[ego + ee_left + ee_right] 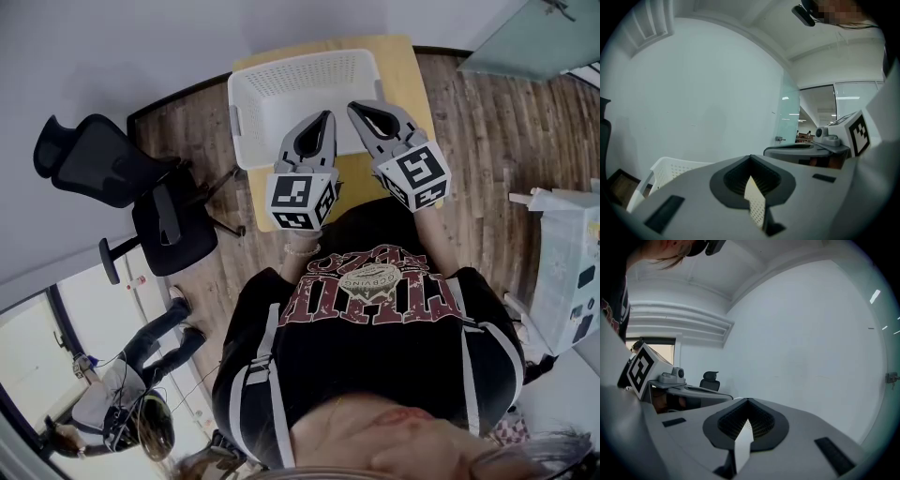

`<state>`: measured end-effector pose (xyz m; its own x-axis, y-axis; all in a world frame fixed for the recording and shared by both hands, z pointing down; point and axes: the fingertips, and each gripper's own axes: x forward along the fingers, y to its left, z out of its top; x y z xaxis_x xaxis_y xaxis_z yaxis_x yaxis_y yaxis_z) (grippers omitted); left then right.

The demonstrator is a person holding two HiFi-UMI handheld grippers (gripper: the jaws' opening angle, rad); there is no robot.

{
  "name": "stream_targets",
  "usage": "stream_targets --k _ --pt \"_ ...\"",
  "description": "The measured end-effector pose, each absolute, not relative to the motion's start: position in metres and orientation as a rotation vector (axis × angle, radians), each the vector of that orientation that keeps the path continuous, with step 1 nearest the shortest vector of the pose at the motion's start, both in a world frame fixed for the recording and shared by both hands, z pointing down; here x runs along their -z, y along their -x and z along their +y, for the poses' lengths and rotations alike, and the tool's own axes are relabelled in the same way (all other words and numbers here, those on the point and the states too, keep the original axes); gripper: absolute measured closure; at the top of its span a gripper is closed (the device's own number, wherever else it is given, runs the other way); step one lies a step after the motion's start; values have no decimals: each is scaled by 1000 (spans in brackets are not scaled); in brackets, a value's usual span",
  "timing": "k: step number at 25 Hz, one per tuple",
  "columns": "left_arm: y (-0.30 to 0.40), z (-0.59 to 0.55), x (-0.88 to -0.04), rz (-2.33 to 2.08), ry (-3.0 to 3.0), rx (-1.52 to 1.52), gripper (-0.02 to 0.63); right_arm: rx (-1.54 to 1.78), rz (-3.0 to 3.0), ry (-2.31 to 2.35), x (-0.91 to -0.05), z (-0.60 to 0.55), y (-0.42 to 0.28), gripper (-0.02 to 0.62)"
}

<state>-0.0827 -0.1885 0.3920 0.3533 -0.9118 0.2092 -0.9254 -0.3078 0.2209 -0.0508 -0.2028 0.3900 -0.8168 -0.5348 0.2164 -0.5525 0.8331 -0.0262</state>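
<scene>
Basket [300, 58] near L gripper [328, 115] & R gripper [354, 107], both w/ jaws pressed together, empty.

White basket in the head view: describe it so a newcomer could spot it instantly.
Find the small wooden table against the pale wall, right of the black office chair. The basket sits on its far end. It is the only white, rectangular tub with perforated walls.

Near rim of white basket [300, 89] hidden behind left gripper [327, 116] and right gripper [353, 107]; near edge of table [408, 80] under wearer's torso [375, 328]; white unit [567, 262] cropped at right edge; bystander [131, 384] too small for detail.
</scene>
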Motion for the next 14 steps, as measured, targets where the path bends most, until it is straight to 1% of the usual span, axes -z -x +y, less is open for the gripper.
stream_targets --k 14 --pt "82 -194 -394 -1623 -2316 -70 560 -120 -2817 -830 -387 -207 51 578"
